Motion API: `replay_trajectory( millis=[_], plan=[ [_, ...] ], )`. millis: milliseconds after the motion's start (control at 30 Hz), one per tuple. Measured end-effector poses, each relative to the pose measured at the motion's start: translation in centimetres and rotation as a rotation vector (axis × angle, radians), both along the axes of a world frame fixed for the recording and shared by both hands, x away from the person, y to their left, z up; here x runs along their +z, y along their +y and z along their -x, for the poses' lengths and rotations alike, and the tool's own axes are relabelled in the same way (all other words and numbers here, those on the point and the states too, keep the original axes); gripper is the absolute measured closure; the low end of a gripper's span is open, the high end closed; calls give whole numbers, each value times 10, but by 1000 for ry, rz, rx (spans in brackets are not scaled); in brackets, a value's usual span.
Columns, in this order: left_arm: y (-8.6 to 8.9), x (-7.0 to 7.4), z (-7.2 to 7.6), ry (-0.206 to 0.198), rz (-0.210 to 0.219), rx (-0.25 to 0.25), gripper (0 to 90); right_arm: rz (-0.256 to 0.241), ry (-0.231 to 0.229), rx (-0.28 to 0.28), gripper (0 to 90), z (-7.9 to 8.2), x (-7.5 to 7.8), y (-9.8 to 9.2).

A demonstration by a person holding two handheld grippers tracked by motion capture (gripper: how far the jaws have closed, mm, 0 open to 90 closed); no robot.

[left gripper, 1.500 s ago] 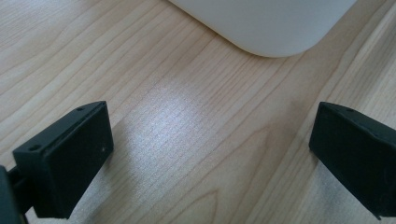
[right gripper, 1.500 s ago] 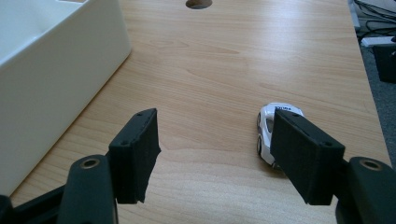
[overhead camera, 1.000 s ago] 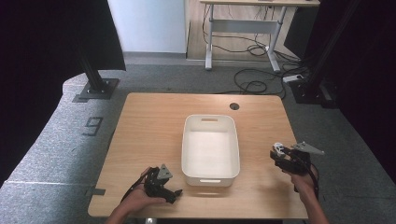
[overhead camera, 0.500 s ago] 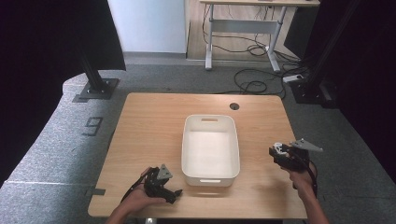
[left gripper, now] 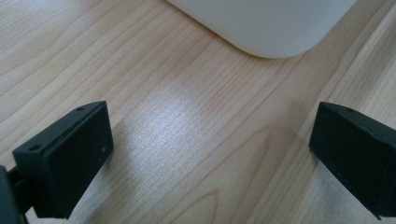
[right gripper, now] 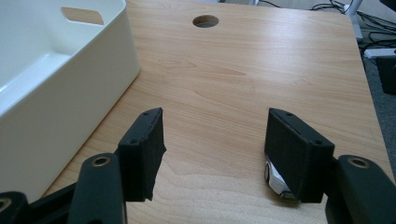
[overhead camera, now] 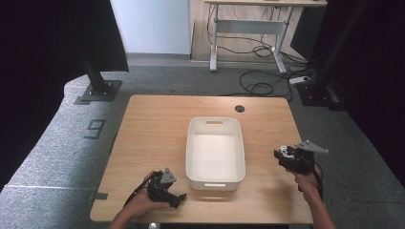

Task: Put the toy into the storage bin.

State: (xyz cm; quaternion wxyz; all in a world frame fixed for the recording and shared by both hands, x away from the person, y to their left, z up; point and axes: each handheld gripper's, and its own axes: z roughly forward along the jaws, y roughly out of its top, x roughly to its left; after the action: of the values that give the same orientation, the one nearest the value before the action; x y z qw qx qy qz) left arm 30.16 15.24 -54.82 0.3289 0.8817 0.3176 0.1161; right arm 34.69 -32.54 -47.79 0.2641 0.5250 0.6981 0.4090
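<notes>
I see the left gripper point(overhead camera: 167, 189) low at 7 o'clock on the wooden table point(overhead camera: 153, 124), jaws apart over bare wood; its view catches the white bin's point(overhead camera: 215, 152) near corner. Right gripper point(overhead camera: 290, 158) at 4 o'clock, jaws apart, nothing between. Its view adds the bin's handle slot point(right gripper: 82, 15) and the table's cable hole point(right gripper: 206, 21) beyond.

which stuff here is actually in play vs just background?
In play:
- white bin, mid-table, looks empty
- left gripper, open, by the bin's near corner
- right gripper, open, over bare wood right of the bin

Background:
- cable hole in the table
- desk and floor cables behind
</notes>
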Motion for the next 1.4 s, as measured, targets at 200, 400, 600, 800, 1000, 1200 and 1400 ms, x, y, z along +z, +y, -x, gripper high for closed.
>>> replay_trajectory(
  millis=[200, 400, 600, 800, 1000, 1200, 1400],
  plan=[
    [0, 0, 0, -1, 1, 0, 0, 3, 8, 6, 375, -2, -1, 2],
    [0, 0, 0, -1, 2, 0, 0, 2, 5, 11, 379, -5, 0, 4],
    [0, 0, 0, -2, 3, 1, 0, 14, 14, 20, 379, -9, -2, 11],
    [0, 0, 0, -3, 4, 0, 0, 22, 18, 5, 380, -15, -4, 9],
    [0, 0, 0, -3, 5, 2, 0, 30, 32, -25, 381, -21, -8, 2],
    [-1, 0, 0, -4, 4, 3, 0, 27, 48, -45, 376, -26, -11, -5],
    [-1, 0, 0, -4, 4, 3, 0, 41, 67, -69, 365, -32, -16, -12]
  ],
)
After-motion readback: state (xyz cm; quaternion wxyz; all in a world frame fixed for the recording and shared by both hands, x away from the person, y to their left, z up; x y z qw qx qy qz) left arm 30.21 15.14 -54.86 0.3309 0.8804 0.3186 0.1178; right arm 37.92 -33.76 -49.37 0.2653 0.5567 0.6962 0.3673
